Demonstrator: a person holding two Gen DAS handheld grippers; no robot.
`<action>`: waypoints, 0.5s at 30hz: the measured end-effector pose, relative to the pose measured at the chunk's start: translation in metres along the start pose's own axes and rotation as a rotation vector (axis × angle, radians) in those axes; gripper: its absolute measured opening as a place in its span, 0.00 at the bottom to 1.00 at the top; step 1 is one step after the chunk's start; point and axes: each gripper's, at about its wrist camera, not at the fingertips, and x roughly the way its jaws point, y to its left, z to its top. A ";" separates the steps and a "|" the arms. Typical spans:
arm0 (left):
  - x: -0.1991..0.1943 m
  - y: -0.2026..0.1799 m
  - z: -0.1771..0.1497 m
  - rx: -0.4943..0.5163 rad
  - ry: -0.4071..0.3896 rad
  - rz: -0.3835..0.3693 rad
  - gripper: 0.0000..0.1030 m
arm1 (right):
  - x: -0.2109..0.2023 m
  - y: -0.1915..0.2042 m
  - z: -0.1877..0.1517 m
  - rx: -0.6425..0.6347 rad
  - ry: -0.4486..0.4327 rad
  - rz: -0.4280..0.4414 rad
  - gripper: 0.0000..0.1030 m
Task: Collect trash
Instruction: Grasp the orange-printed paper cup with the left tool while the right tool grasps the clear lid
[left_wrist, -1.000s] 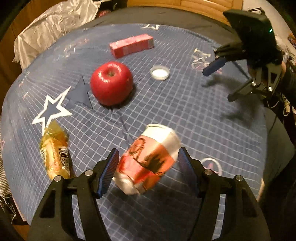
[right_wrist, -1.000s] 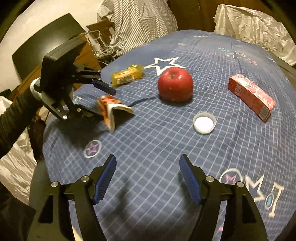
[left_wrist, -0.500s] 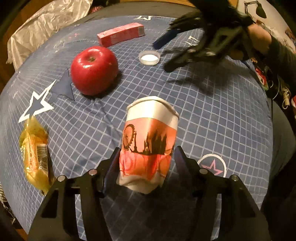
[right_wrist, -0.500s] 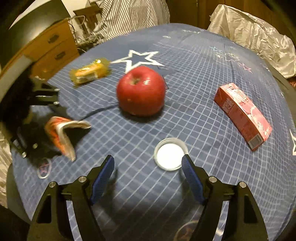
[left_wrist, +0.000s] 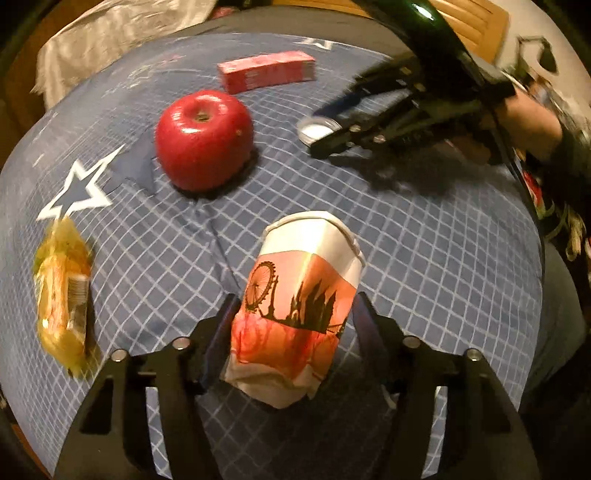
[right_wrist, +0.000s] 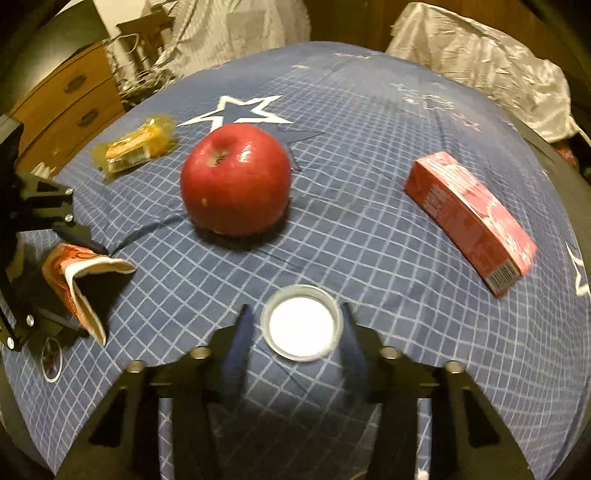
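Note:
A crushed paper cup (left_wrist: 295, 314) with a red skyline print is pinched between the pads of my left gripper (left_wrist: 295, 299), held just above the blue checked cloth; the same cup (right_wrist: 81, 280) shows at the left of the right wrist view. A small white lid (right_wrist: 301, 326) lies flat on the cloth between the fingers of my right gripper (right_wrist: 295, 305), whose jaws are closing with the pads at its rim. From the left wrist view the right gripper (left_wrist: 319, 131) flanks the lid (left_wrist: 316, 129). A yellow snack wrapper (left_wrist: 62, 295) lies at the left.
A red apple (right_wrist: 236, 177) stands just beyond the lid. A red carton (right_wrist: 469, 218) lies at the right. The round table (right_wrist: 369, 110) drops off on all sides. Crumpled white plastic (right_wrist: 480, 62) and a wooden dresser (right_wrist: 66, 107) stand beyond it.
My left gripper closed on the cup and stood it upright between its pads. My right gripper moved forward and down over the lid, and its fingers came in around it.

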 end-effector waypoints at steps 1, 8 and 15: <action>-0.001 0.000 -0.001 -0.022 -0.013 0.012 0.50 | -0.001 0.001 -0.002 0.010 -0.012 -0.010 0.41; -0.019 -0.009 -0.024 -0.201 -0.132 0.155 0.33 | -0.019 0.013 -0.024 0.092 -0.135 -0.074 0.40; -0.059 -0.019 -0.048 -0.391 -0.290 0.286 0.33 | -0.076 0.039 -0.051 0.213 -0.323 -0.137 0.40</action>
